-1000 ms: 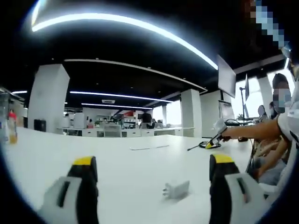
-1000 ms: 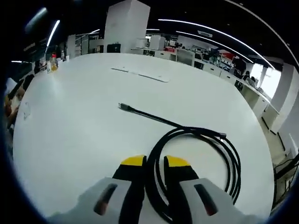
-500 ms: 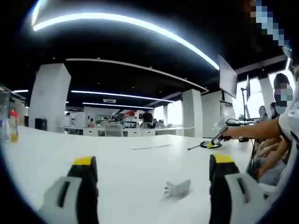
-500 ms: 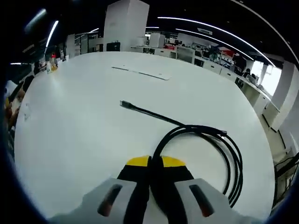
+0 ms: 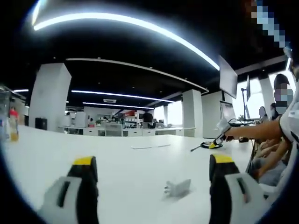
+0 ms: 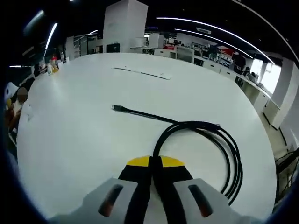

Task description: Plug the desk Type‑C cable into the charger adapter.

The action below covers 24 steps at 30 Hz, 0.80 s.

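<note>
Grey grippers (image 5: pixel 152 179) — black fingers (image 5: pixel 85 182), yellow tips — white sleeve (image 5: pixel 290 123).

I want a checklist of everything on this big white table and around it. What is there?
Surface: white table, mostly bare.
Job's things: white charger adapter lying between the left gripper's jaws; black Type-C cable coiled, one plug end stretched out.
Clutter: bottle at the far edge; flat white strips farther back.
Grippers: left open, holding nothing; right gripper shut on the cable's loop.
Cables: just that one.
Surroundings: open office, white pillars, ceiling light strips, a person's arm at the right.
</note>
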Motion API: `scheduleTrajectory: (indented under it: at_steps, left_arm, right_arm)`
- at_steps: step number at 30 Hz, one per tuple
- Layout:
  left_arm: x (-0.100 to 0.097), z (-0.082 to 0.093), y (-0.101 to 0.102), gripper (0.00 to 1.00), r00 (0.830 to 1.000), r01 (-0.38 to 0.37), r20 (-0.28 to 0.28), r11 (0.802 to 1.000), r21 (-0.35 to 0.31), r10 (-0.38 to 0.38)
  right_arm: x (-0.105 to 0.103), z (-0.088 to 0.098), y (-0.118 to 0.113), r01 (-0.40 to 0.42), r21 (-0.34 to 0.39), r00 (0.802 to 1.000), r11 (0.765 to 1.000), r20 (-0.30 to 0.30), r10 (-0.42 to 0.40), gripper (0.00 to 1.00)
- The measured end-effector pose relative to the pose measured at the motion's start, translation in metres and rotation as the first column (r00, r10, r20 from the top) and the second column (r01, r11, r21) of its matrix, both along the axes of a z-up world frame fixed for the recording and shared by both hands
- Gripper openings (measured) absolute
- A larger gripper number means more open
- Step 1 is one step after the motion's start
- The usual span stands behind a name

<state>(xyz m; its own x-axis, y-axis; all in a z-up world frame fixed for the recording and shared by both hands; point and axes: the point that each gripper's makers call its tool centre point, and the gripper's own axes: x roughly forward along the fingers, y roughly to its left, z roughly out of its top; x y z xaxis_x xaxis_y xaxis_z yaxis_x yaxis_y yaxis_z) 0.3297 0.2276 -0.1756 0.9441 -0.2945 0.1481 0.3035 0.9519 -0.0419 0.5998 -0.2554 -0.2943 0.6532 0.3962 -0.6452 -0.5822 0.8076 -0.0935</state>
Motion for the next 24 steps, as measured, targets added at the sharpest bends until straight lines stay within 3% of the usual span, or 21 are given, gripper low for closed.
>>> scheduleTrajectory:
  at_steps: [13, 24]
  left_arm:
    - [0.001, -0.002, -0.001, 1.0, 1.0, 0.002, -0.008, 1.0, -0.004, -0.002]
    - [0.002, -0.005, -0.004, 1.0, 1.0, 0.009, -0.022, 1.0, -0.004, -0.009]
  right_arm:
    - [-0.022, 0.002, 0.006, -0.019, -0.02, 1.0, 1.0, 0.006, 0.02, 0.02]
    - [-0.059, 0.009, 0.023, -0.067, -0.022, 0.998, 0.998, 0.02, 0.067, 0.02]
